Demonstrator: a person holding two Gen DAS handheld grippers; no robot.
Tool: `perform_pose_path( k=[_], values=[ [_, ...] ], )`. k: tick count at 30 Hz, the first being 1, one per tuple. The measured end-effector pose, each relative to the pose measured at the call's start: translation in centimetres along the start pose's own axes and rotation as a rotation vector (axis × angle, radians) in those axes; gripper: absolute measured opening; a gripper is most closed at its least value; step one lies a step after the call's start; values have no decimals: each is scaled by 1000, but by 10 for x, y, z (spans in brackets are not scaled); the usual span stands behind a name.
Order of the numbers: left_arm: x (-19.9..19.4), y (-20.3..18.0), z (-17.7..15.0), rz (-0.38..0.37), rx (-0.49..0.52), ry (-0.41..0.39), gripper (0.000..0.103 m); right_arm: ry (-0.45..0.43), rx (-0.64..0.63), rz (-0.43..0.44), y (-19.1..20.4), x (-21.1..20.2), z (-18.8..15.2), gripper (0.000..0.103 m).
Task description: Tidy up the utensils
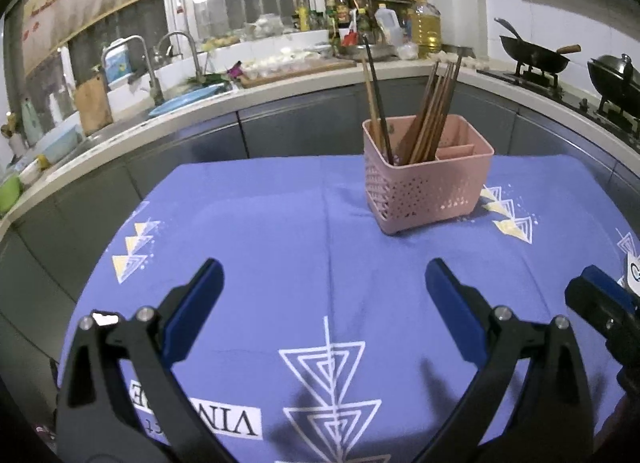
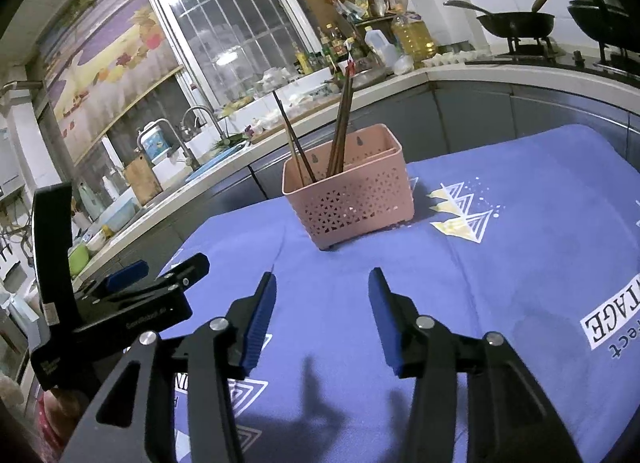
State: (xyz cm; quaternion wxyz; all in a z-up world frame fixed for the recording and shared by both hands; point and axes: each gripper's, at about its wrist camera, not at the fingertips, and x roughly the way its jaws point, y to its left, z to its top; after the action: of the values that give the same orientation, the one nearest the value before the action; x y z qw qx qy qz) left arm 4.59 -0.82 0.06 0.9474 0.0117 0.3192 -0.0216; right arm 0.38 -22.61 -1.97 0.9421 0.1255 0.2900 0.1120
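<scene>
A pink perforated utensil basket (image 1: 428,187) stands on the blue tablecloth (image 1: 260,223) toward the table's far side. Several brown chopsticks (image 1: 432,119) and a dark pair (image 1: 376,103) lean upright in it. My left gripper (image 1: 324,283) hovers over the cloth well short of the basket, jaws wide open and empty. In the right wrist view the same basket (image 2: 352,199) with its chopsticks (image 2: 342,123) sits ahead. My right gripper (image 2: 322,291) is open with nothing between its blue pads (image 2: 260,319). The left gripper's body (image 2: 132,303) shows at that view's left.
A kitchen counter (image 1: 240,95) curves behind the table, with a sink, taps, a cutting board and many bottles (image 1: 348,19). Two woks (image 1: 536,55) sit on the stove at the right. Printed triangles and lettering mark the cloth.
</scene>
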Motion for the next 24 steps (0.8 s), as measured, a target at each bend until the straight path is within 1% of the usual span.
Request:
perform_pose_path(
  k=[5, 10, 13, 15, 16, 18, 21, 24],
  values=[
    [-8, 8, 6, 43, -40, -38, 97, 9, -6, 4, 2, 3, 1, 51],
    [-18, 16, 14, 64, -29, -77, 97, 8, -9, 7, 5, 3, 1, 52],
    [-22, 18, 16, 135, -14, -112, 97, 11, -16, 10, 8, 4, 0, 53],
    [-24, 20, 16, 169, -6, -129, 97, 16, -22, 11, 10, 6, 0, 54],
    [-24, 21, 16, 171, -6, -126, 97, 18, -22, 10, 10, 6, -1, 54],
    [-22, 25, 18, 149, -15, -98, 97, 21, -19, 9, 10, 7, -1, 55],
    [-18, 32, 20, 85, -44, -42, 97, 24, -13, 7, 9, 7, -2, 55],
    [-17, 32, 19, 69, -44, -23, 97, 25, -13, 8, 9, 7, -2, 56]
  ],
)
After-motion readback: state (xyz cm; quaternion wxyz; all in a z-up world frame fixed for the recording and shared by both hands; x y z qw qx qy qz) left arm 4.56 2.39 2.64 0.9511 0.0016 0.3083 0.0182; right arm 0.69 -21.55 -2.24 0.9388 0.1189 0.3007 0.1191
